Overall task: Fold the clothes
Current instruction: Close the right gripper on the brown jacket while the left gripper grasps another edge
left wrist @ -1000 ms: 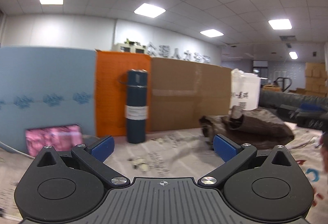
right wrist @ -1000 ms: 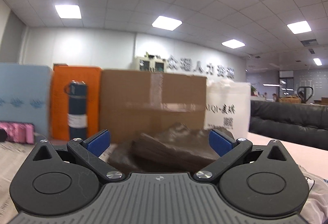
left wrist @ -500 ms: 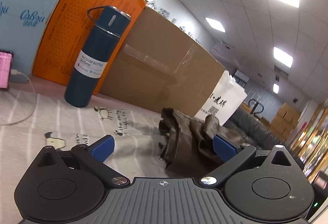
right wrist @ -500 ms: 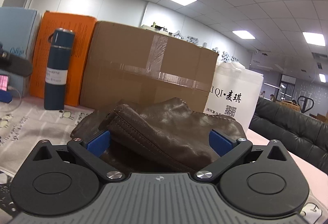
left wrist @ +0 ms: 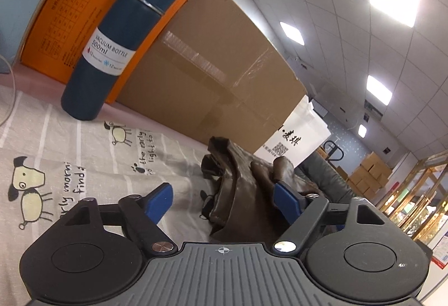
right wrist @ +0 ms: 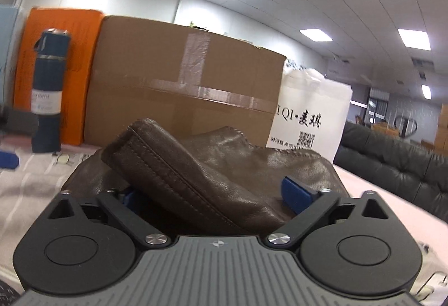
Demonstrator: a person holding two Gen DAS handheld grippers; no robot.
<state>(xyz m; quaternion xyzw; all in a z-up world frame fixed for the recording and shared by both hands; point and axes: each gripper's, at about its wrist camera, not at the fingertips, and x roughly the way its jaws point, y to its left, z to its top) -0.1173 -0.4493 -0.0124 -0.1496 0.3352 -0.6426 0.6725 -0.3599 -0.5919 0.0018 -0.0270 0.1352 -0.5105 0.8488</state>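
- Left tongs point(left wrist: 222, 201): jaws closing, not yet pressing anything; crumpled dark brown leather garment point(left wrist: 238, 194) between them, nearer the right-side pad.
- Right tongs point(right wrist: 215, 194): jaws closing around a thick stitched fold of the same garment point(right wrist: 196, 168) (left-side pad mostly hidden under it).
- Garment lies on the dog-print cloth point(left wrist: 56, 166) covering the desk.
- Beyond left tongs: tall navy vacuum bottle point(left wrist: 117, 45), upright, before a brown cardboard box point(left wrist: 212, 76).

Left gripper point(left wrist: 222, 201), view rolled so the scene tilts, points slightly down w/ jaws wide but closing, leather garment point(left wrist: 240, 194) between the blue pads, right pad at its edge; right gripper point(right wrist: 215, 194) near level, jaws closing too, a thick fold between them.
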